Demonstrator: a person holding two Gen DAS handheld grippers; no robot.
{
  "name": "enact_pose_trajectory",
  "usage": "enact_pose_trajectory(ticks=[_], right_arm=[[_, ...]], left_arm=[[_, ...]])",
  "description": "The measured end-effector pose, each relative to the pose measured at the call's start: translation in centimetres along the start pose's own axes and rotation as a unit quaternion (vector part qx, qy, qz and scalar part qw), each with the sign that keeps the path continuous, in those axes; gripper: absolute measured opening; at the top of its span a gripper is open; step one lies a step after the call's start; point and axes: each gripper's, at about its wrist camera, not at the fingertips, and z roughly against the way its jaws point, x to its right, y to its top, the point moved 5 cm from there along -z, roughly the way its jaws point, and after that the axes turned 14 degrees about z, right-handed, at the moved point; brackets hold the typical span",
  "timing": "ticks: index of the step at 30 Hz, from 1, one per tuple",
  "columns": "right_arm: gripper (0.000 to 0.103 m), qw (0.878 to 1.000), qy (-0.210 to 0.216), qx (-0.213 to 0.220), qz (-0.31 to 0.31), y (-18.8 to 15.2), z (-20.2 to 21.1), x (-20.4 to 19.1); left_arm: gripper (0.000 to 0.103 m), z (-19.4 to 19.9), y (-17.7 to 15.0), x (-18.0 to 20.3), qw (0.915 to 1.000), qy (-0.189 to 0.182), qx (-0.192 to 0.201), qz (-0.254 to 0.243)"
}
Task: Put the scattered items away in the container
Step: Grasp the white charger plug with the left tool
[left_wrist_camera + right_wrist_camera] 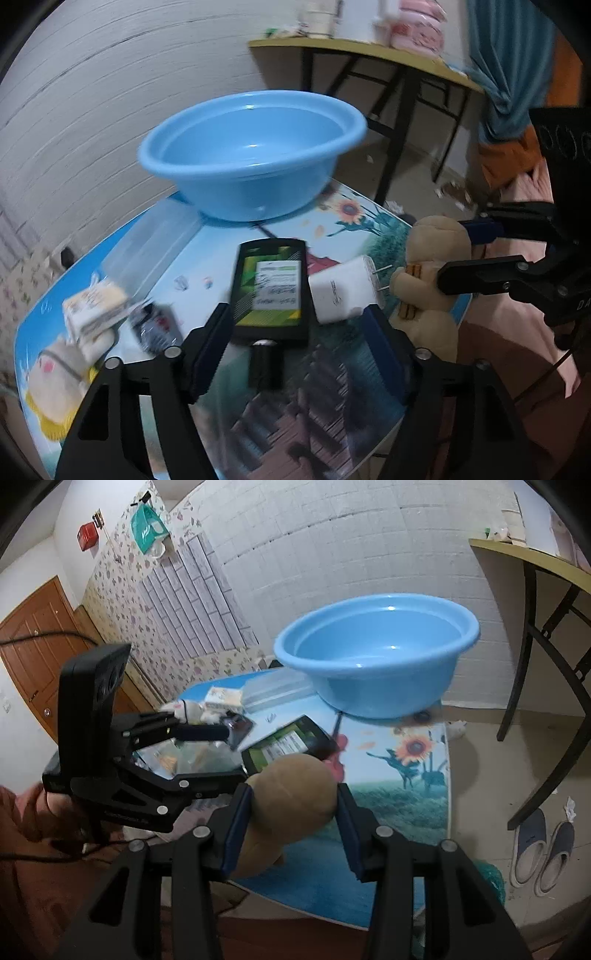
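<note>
Beige plush toy (291, 794) clenched in right claw (293, 827), left claw (299, 347) released, charger (345, 290) in left view only.

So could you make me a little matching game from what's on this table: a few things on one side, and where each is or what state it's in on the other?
Things:
1. blue basin
2. plush toy
3. white charger
4. black and green packet

States:
A. lies flat on the table, partly between the open jaws of the left gripper
B. stands at the far side of the table with nothing in it
C. lies with its metal prongs pointing toward the plush toy
D. clamped in the right gripper

Pairs: 1-B, 2-D, 3-C, 4-A
</note>
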Motion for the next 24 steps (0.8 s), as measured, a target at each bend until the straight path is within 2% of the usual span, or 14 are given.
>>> enact_pose_trajectory(ticks=[7, 12, 14, 18, 24], right_arm=[[0.044, 1.0, 0.002, -0.01, 0.0, -1.2, 0.2, 1.4], [0.044, 0.999, 0.029, -0.011, -0.02, -2.2, 0.3, 3.0], [0.044, 0.999, 0.036, -0.012, -0.023, -2.5, 0.4, 3.4], [0.044, 0.999, 0.047, -0.013, -0.017, -2.9, 0.6, 3.6], [0.044, 0.998, 0.062, -0.015, -0.007, -3.2, 0.7, 3.9]], left_arm=[[0.074, -2.2, 0.2, 2.4, 0.9988, -0.009, -0.025, -0.04], [0.074, -2.7, 0.6, 3.4, 0.9965, -0.024, -0.033, -0.073], [0.074, -2.9, 0.7, 4.1, 0.9936, -0.03, -0.036, -0.103], [0.074, -3.3, 1.2, 5.0, 0.9845, -0.051, -0.049, -0.161], [0.074, -3.8, 1.6, 6.0, 0.9632, -0.073, -0.081, -0.246]])
